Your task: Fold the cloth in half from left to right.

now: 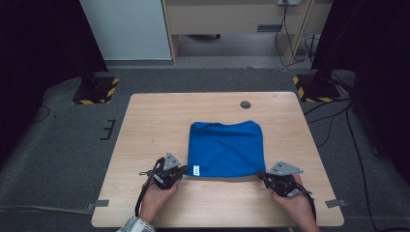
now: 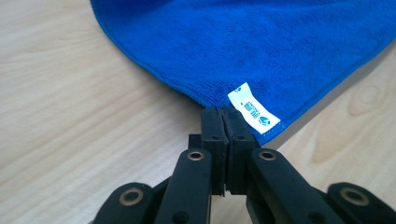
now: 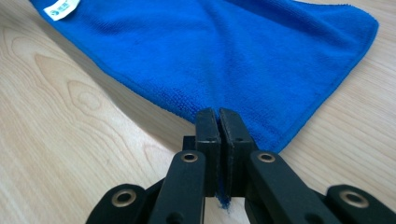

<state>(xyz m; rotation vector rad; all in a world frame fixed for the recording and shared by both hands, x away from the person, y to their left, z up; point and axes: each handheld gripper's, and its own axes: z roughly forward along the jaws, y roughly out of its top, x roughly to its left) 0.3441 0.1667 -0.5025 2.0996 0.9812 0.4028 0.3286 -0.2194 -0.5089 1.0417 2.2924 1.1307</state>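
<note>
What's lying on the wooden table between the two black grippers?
In the high view, the near edge of the blue microfibre cloth spans from the left gripper to the right gripper, each shut on a near corner.

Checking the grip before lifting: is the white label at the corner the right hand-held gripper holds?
No, the white label sits beside the left hand-held gripper.

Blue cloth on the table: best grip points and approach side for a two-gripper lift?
Grip the blue cloth at its two near corners, coming in low from the person's side. It lies flat, so only the thin hem offers an edge to pinch. The left gripper is shut on the corner beside the white label; the right gripper is shut on the other near corner.
</note>
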